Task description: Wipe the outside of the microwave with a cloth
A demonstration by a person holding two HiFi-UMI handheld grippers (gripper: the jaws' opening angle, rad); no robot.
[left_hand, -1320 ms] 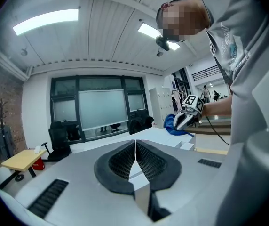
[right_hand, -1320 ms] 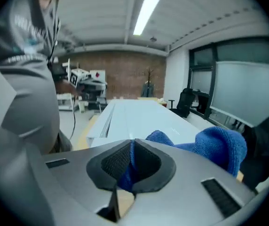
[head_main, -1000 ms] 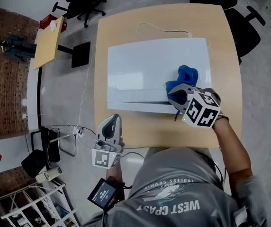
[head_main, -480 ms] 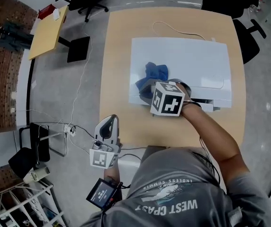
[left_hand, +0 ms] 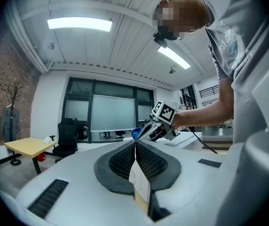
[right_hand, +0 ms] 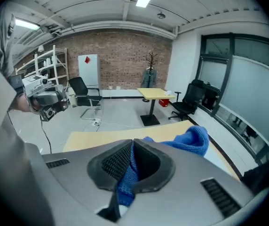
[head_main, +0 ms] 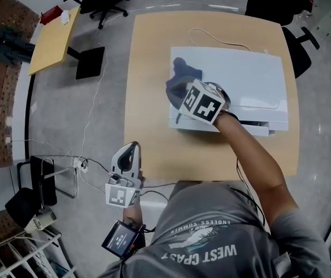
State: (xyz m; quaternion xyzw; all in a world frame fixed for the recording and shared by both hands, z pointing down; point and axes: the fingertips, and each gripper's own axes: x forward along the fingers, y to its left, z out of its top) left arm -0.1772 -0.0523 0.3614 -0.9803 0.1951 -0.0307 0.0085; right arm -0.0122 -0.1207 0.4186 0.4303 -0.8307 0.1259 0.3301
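On the microwave [head_main: 252, 80], right claw [right_hand: 132, 166] clamps the cloth [right_hand: 193, 140]; left claw [left_hand: 135, 159] seemingly shut.

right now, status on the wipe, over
Right claw shut on blue knitted cloth, on top of white microwave, left end. Left claw shut, empty, off the wooden table. Thin white cable behind, no obstruction.

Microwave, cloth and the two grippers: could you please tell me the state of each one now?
Microwave: standing on the table, door state unclear from above.
Cloth: bunched, on the microwave's top, left end.
Right gripper: shut on the cloth.
Left gripper: shut, empty, off the table.
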